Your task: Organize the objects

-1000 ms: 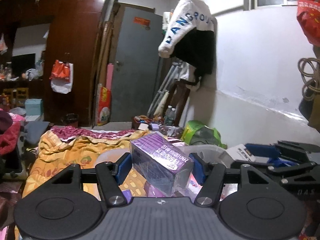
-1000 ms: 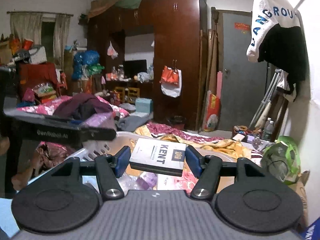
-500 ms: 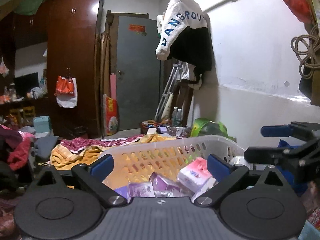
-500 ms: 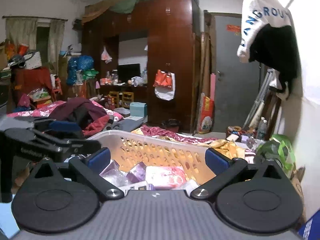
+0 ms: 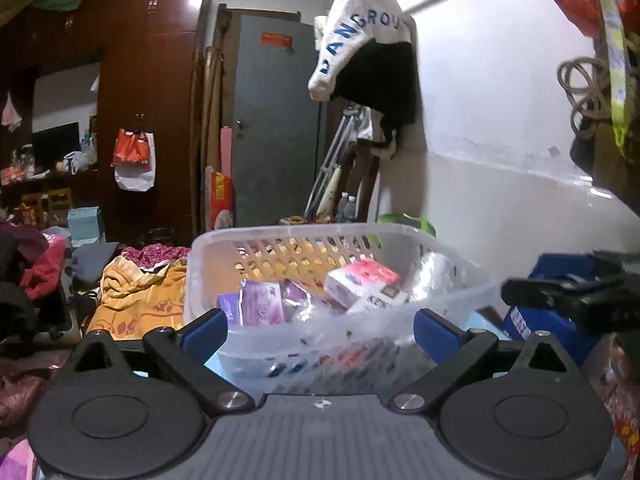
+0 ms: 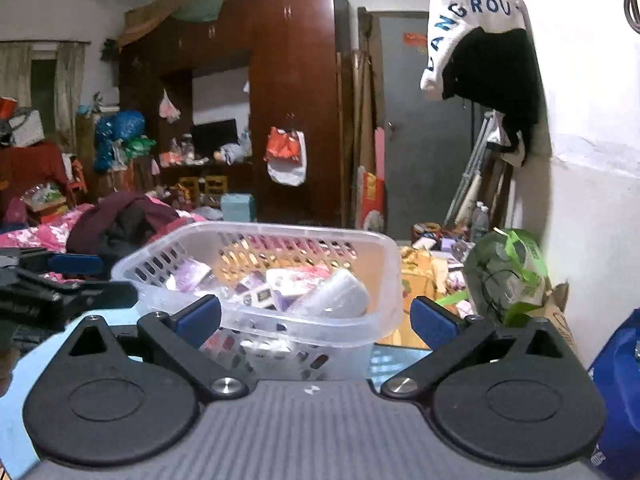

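Observation:
A clear plastic basket [image 5: 280,236] stands just ahead of both grippers; it also shows in the right wrist view [image 6: 304,236]. It holds a purple box [image 5: 260,308], a pink tissue pack [image 5: 360,280], a white Kent box [image 6: 260,300] and other small packs. My left gripper [image 5: 320,330] is open and empty in front of the basket's near wall. My right gripper [image 6: 316,318] is open and empty at the basket's near right side. The right gripper shows at the right of the left wrist view [image 5: 576,296]; the left gripper shows at the left of the right wrist view [image 6: 60,280].
The basket rests on a light blue surface [image 6: 396,356]. A green bag [image 6: 508,276] sits to the right by the white wall. An orange blanket [image 5: 132,296] and piled clothes [image 6: 120,220] lie behind and to the left. A blue bag [image 6: 616,380] is at the near right.
Both grippers let go of their boxes, the purple one and the Kent one, which now lie in the basket. Both grippers opened wide and drew back and down from over the basket.

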The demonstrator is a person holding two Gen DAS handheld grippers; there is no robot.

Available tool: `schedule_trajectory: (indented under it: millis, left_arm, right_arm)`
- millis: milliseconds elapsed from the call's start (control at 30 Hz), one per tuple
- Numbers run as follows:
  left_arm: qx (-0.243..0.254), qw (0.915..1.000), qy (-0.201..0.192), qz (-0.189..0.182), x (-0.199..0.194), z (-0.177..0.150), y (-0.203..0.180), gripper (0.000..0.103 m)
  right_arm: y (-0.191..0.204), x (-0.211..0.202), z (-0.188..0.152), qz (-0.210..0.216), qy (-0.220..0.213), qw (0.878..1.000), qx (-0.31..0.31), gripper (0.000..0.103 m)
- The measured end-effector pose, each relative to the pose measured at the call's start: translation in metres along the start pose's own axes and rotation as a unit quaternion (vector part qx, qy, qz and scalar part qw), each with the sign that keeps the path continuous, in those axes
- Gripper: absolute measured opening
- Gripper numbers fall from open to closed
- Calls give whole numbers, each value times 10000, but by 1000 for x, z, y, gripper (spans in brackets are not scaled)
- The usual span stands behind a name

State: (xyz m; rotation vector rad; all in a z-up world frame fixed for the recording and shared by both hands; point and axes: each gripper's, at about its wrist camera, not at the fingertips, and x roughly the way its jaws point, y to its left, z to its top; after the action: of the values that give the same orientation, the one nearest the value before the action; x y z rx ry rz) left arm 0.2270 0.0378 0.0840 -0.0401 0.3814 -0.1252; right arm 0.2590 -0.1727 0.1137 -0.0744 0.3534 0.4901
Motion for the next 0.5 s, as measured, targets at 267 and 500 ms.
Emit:
schedule_trajectory:
  millis: [267,500]
  left_arm:
    - [-182,9998,-38,32,0,-5,11,101]
    - [-217,9997,53,73,1,-4,15,101]
  right_arm:
    - [2,6,-12,51,158,9999,-13,103]
    - [0,0,-17,139,161,9997,79,103]
